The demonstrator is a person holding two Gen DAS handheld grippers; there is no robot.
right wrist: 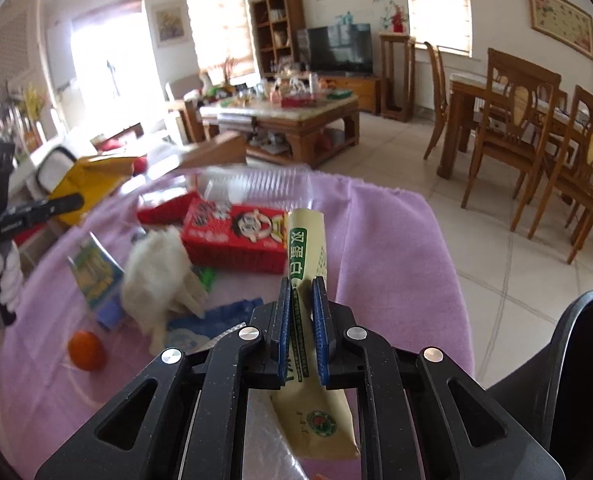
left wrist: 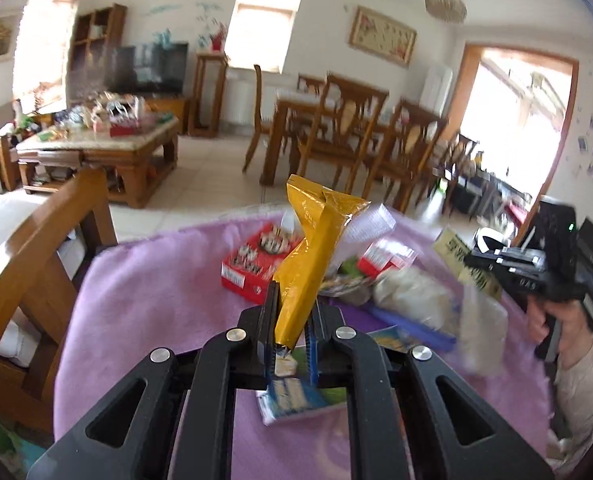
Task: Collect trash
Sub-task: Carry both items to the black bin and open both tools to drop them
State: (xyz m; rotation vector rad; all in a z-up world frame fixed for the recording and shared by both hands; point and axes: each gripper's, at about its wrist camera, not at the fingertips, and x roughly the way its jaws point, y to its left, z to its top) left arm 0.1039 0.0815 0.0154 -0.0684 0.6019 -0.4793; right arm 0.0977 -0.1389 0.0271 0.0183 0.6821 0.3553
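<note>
My left gripper (left wrist: 295, 294) is shut on a crumpled yellow wrapper (left wrist: 316, 236), which sticks up above the purple cloth (left wrist: 156, 300). The right wrist view shows that same yellow wrapper (right wrist: 92, 184) at the far left. My right gripper (right wrist: 302, 286) is shut on a beige wrapper with green print (right wrist: 306, 240), its lower end hanging under the fingers. Seen from the left wrist, the right gripper (left wrist: 508, 268) is at the right edge, held by a hand, with the beige wrapper (left wrist: 454, 248) in it.
On the purple cloth (right wrist: 396, 260) lie red boxes (right wrist: 236, 236), a white crumpled tissue (right wrist: 156, 276), a blue bag (right wrist: 212, 320), a clear plastic tray (right wrist: 256, 188) and an orange (right wrist: 86, 350). A dark curved object (right wrist: 576, 360) is at the lower right. A wooden armrest (left wrist: 36, 248) is at the left.
</note>
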